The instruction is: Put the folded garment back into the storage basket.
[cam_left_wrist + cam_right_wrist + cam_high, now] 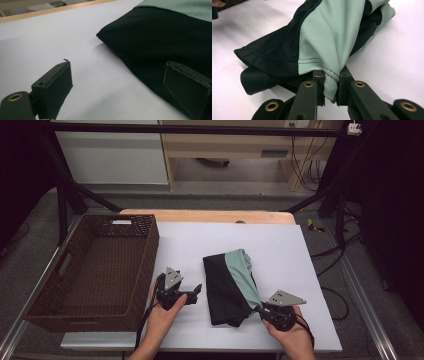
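A folded garment (230, 285), black with a mint-green panel, lies on the white table sheet (280, 245). My right gripper (261, 309) is shut on the garment's near right hem; in the right gripper view the green hem (329, 75) is pinched between the two pads, gripper (331, 100). My left gripper (196, 291) rests open just left of the garment, jaws pointing toward it. In the left gripper view the gripper (120, 82) has wide-apart jaws with bare sheet between them, and the right pad (185, 87) sits in front of the black cloth (160, 42).
A dark brown wicker basket (65, 295) stands at the left edge of the table, with nothing in it. The wooden table edge (210, 215) runs along the far side. Black frame legs and cables stand beyond the table.
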A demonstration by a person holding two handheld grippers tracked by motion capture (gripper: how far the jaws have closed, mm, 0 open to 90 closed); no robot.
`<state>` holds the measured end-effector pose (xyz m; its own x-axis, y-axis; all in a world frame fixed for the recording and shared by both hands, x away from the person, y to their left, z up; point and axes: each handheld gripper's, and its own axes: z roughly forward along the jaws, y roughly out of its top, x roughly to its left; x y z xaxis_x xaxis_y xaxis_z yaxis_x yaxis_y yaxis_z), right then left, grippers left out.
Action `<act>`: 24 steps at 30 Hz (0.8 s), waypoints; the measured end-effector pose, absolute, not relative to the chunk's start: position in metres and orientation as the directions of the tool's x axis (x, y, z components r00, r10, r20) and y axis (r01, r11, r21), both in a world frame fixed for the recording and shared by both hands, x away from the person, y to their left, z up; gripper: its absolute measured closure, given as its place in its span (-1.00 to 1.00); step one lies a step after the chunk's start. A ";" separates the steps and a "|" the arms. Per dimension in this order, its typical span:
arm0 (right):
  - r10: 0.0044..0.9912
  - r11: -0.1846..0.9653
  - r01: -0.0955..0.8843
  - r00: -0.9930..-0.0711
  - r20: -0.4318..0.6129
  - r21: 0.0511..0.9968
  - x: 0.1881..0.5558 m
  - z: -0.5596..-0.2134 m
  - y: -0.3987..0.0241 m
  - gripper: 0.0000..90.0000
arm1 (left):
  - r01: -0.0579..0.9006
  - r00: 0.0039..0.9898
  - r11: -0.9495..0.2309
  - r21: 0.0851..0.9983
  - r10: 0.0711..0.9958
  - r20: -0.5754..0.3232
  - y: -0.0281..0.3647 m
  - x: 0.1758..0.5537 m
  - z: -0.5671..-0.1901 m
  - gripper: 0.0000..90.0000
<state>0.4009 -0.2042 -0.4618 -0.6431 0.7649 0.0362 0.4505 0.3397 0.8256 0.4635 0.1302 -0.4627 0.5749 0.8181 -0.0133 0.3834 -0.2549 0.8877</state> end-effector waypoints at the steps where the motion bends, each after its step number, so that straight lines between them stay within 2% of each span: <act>1: 0.764 0.343 0.452 -0.644 0.035 0.824 0.401 -0.462 -0.204 0.82 | 0.383 0.576 -0.257 0.887 0.818 -0.011 0.130 0.463 -0.463 -0.82; 6: 0.767 0.337 0.461 -0.640 0.044 0.821 0.402 -0.463 -0.205 0.81 | 0.384 0.577 -0.259 0.886 0.816 -0.011 0.130 0.463 -0.463 -0.82; 13: 0.763 0.425 0.500 -0.646 -0.002 0.755 0.403 -0.477 -0.202 0.76 | 0.385 0.580 -0.261 0.885 0.815 -0.012 0.129 0.463 -0.464 -0.82; 21: 0.767 0.384 0.545 -0.638 0.071 0.746 0.402 -0.481 -0.214 0.11 | 0.379 0.570 -0.255 0.890 0.822 -0.007 0.132 0.463 -0.461 -0.82; 24: 0.765 0.388 0.533 -0.641 0.059 0.752 0.398 -0.486 -0.215 0.01 | 0.381 0.569 -0.258 0.888 0.822 -0.005 0.132 0.464 -0.462 -0.82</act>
<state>0.3985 -0.2151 -0.4859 -0.6414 0.7650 0.0591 0.5326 0.3885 0.7519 0.4640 0.1324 -0.4620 0.5689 0.8224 -0.0051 0.3814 -0.2583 0.8876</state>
